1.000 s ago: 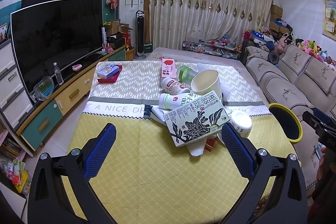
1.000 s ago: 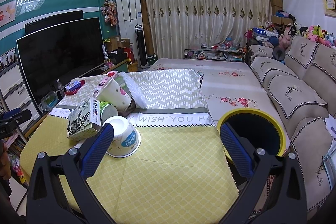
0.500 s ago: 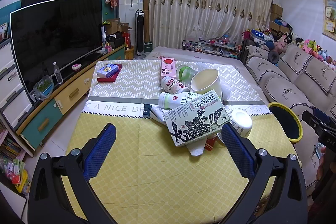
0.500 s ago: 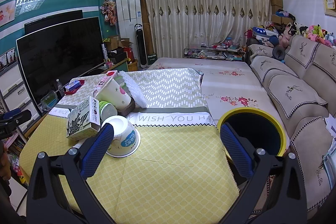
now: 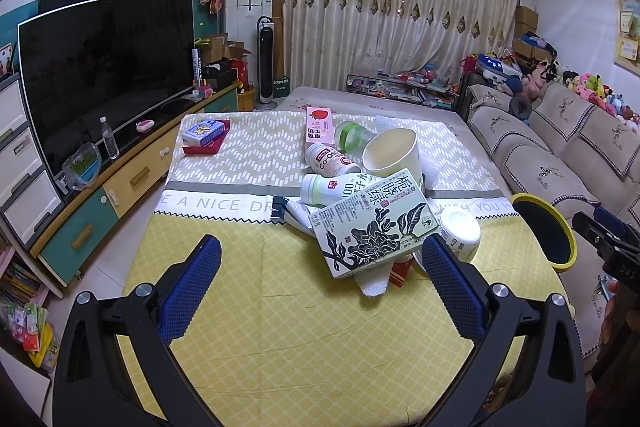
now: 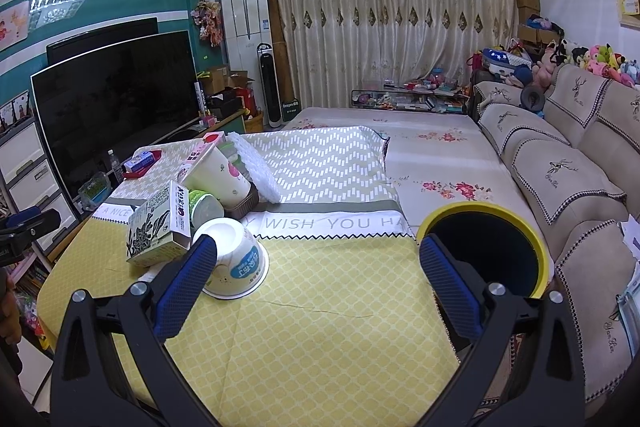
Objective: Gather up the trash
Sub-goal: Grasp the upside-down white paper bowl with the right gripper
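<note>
Trash heaped mid-table, green flowered carton (image 5: 370,223) tilted on top, white bottles (image 5: 332,187) lying beneath, cream paper cup (image 5: 392,151) tipped behind, white bowl (image 6: 234,263) upside down beside, yellow-rimmed bin (image 6: 486,251) at table's edge

Even indoor light is filling both sharp views; fisheye bending is curving the edges, black vignette is cutting the corners.

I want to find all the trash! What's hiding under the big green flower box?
Under the green flower box peek a crumpled white tissue, something red and a white wrapper. The rest is covered.
</note>
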Available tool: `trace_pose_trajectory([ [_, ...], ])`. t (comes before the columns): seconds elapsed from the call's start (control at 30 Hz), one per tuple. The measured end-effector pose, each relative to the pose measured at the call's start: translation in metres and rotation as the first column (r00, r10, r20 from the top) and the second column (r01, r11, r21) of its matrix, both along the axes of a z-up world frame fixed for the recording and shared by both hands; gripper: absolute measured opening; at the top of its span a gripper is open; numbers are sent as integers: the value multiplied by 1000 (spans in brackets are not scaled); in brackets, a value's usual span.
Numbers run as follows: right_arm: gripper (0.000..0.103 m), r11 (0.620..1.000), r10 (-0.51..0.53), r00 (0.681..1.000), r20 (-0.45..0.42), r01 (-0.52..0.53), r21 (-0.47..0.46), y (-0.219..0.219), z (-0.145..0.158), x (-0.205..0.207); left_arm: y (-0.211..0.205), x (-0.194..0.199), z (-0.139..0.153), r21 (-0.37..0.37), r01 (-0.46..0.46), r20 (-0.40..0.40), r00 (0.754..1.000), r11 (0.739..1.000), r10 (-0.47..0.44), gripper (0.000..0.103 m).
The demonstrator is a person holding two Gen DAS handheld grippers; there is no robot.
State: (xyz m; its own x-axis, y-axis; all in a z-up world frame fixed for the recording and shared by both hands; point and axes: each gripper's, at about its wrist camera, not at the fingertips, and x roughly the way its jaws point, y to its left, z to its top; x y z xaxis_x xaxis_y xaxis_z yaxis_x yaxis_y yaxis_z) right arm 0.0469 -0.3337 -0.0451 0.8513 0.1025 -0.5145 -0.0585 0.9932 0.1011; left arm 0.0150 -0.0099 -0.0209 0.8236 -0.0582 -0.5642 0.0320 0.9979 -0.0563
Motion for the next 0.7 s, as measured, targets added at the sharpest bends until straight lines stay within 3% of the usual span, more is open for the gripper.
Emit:
trace_pose_trajectory([
  [0.43,97,983,183,978,-102,-183,14,57,-54,47,5,10,-17,-21,2,-39,999,1000,-3,99],
  [0.7,97,978,209,962,-178,-209,21,86,-77,82,16,21,-26,-43,-10,-72,997,999,7,99],
])
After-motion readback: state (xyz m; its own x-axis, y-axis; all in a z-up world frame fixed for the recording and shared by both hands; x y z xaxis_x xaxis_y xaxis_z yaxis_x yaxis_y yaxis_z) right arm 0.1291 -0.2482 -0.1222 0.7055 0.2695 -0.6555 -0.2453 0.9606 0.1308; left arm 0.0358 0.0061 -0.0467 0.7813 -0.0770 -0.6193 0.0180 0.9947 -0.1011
